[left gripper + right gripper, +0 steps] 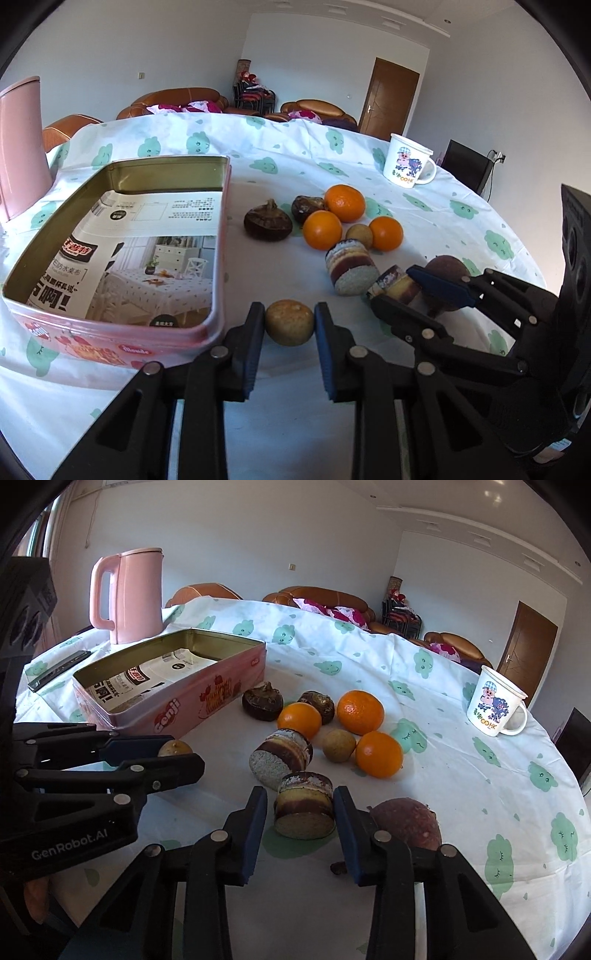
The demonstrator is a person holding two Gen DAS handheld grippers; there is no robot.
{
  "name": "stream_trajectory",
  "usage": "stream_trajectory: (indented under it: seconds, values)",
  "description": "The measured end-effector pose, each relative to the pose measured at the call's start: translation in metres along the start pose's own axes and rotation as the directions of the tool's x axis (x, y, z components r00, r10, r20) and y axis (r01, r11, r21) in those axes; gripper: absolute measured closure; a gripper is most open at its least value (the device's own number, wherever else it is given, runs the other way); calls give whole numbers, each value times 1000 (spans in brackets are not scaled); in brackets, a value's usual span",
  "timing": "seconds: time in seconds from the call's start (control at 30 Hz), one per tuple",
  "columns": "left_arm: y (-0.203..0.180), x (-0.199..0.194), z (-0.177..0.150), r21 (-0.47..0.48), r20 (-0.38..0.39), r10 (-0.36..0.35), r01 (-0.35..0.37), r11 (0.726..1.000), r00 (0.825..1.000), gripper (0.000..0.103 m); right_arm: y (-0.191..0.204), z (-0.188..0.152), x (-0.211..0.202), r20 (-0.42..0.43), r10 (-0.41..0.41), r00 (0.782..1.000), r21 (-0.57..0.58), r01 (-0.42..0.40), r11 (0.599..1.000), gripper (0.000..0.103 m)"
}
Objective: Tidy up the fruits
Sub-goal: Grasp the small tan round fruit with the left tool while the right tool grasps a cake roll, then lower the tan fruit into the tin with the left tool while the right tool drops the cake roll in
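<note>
Tablecloth (295,158) under hand-held grippers, left (289,323) clamping longan (289,322), right (300,805) clamping cake (304,805).

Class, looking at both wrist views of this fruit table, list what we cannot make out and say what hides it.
- Left wrist view: pink kettle cut off by the left edge.
- Left wrist view: dark round fruit partly behind the right tongs.
- Right wrist view: small tan fruit mostly behind the left tongs.
- Right wrist view: tin floor partly hidden by its near wall.
- Both views: whoever holds the tongs is out of frame.
</note>
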State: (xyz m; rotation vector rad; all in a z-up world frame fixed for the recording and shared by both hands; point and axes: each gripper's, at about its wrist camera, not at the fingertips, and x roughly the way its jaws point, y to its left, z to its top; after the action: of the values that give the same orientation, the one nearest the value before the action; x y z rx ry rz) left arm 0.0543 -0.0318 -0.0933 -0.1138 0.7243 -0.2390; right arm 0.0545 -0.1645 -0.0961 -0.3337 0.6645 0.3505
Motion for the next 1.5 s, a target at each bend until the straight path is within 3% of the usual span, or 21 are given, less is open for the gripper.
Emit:
stream_trajectory:
  seconds: [0.17,0.5,1.2,1.5]
  values:
    - [-4,-5,-1,26,28,2,-2,1000,1000,74,-3,0,2,-12,5,1000,13,-5,1000,67]
    - [-11,-29,4,83,149,44,-57,995,988,74,-6,5,-29,129,19,991,65,-28,997,67]
    - [-7,-47,11,83,252,123,-149,985,960,74,-12,20,-57,321,42,946,103,-79,992,67]
    - [6,-52,18,67,273,171,-196,978,947,74,-4,37,-50,324,78,943,70,-105,992,67]
